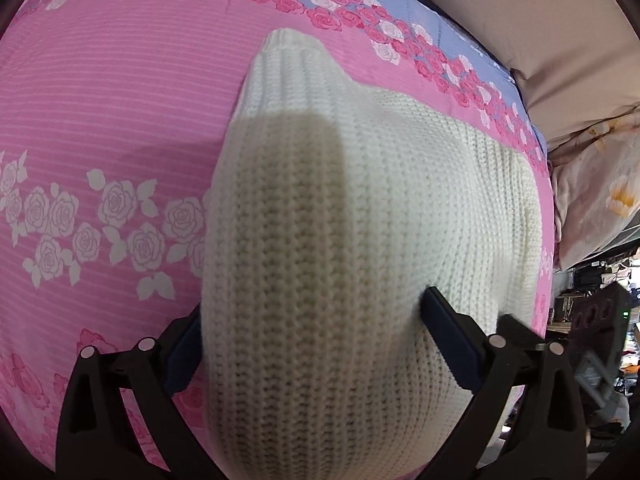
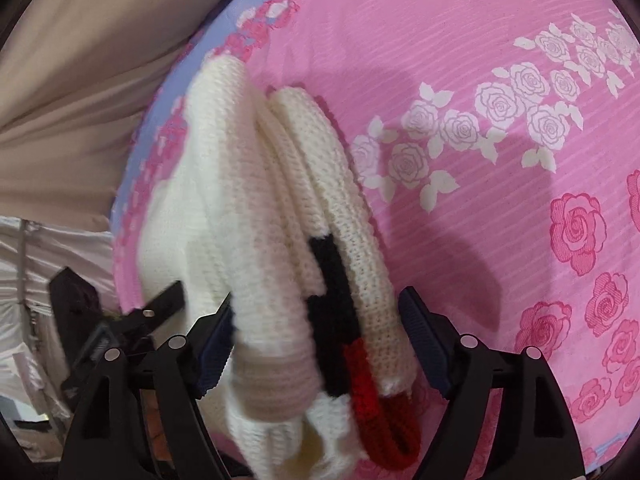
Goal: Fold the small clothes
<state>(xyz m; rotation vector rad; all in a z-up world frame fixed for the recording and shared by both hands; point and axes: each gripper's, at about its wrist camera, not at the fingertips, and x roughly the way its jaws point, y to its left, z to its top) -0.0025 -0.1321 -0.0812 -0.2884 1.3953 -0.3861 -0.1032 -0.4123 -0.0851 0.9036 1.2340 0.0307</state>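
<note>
Sweater [image 1: 360, 220], cream knit, lies bunched on the pink bed [image 1: 100, 100] between both grippers' wide-spread fingers [image 1: 444, 332], unpressed, and its loose layers [image 2: 320, 184] could slump apart, undoing the fold.

No writing, label, brand or number can be read anywhere; the bedsheet [image 1: 100, 92] bears only printed roses.

The knit sweater [image 1: 360, 208] in front of me is cream white, with a black block and a red band [image 2: 372, 408] at one edge. My bedsheet [image 1: 100, 100] is pink with fine stripes, white and deep-pink roses and a lavender-blue border. Beyond it hangs beige fabric [image 1: 520, 20].
</note>
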